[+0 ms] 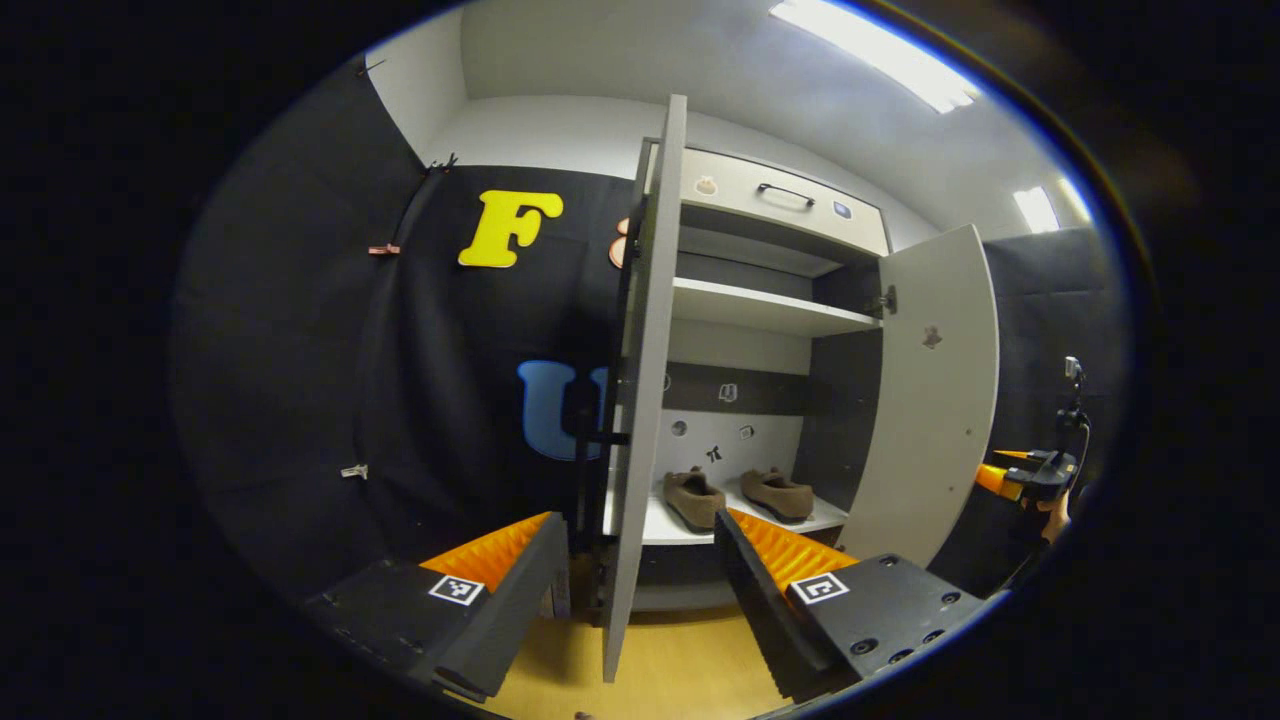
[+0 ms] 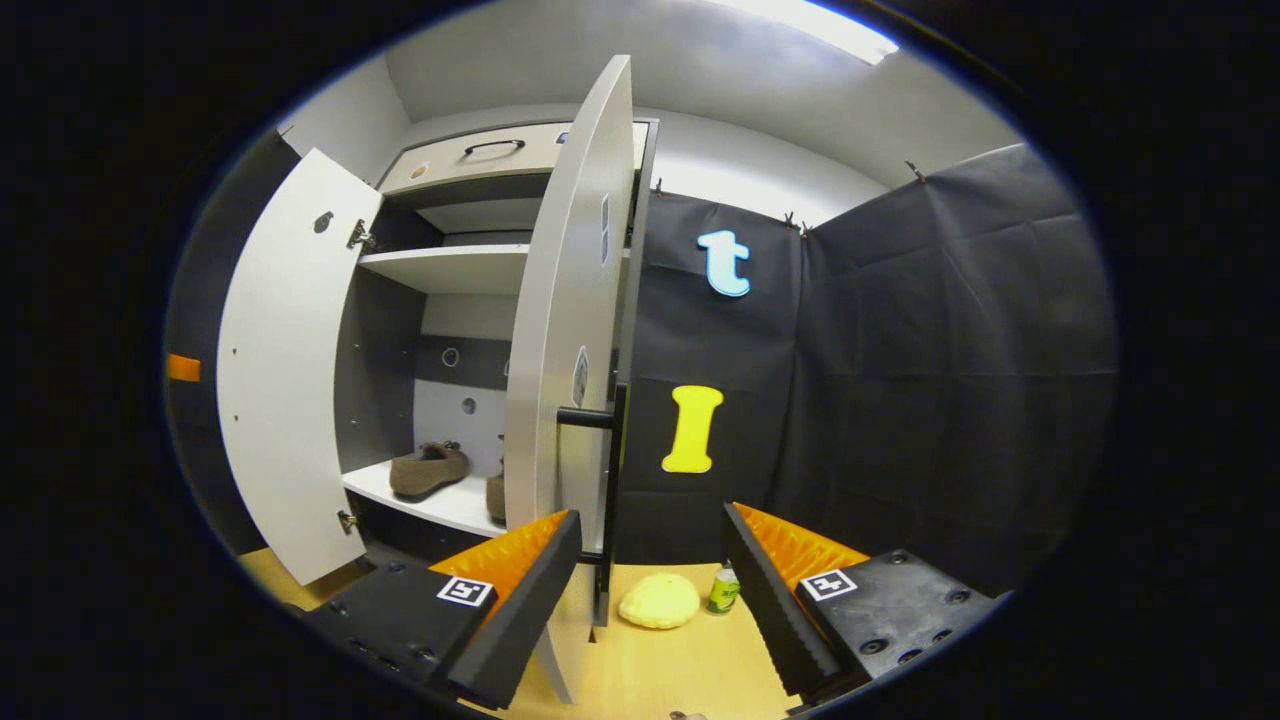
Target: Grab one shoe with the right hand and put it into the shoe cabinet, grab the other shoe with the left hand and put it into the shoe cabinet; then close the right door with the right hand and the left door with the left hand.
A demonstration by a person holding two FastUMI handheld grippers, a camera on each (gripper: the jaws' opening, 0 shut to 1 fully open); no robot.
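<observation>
Both shoes (image 1: pixel 735 495) are sitting side by side on the cabinet's bottom shelf (image 1: pixel 660 525), so the doors come next. Your right gripper (image 2: pixel 650 570) is gaping empty, the right door (image 2: pixel 565 330) edge-on at 11 o'clock, its long edge vertical, just beside the left finger. Your left gripper (image 1: pixel 640 565) is also hanging open and empty, straddling the left door (image 1: pixel 645 380) at 12 o'clock.

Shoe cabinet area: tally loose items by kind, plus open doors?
Brown shoes on the lower shelf: 2
Open cabinet doors: 2
Yellow round item on the floor: 1
Small green container on the floor: 1
Total: 6

Bottom shelf (image 1: pixel 665 527) — two shoes (image 1: pixel 694 497)
</observation>
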